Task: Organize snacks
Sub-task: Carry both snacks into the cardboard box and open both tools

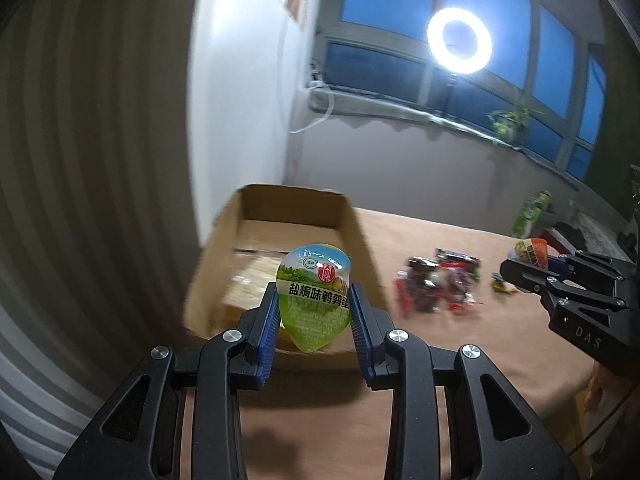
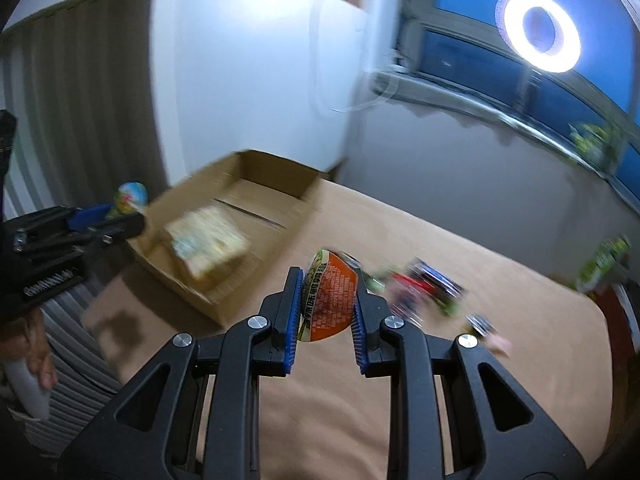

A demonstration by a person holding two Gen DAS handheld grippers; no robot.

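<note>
Left gripper clamped on green snack pack, held above near edge of cardboard box. Right gripper clamped on orange snack pack, over table beside box. Loose snacks on table, right of box.

I can't make out the packets right of my left fingers: red and dark, smeared by blur. Left of my right fingers, the pale pack in the cardboard box is unreadable. The orange packet hides my right pad.
</note>
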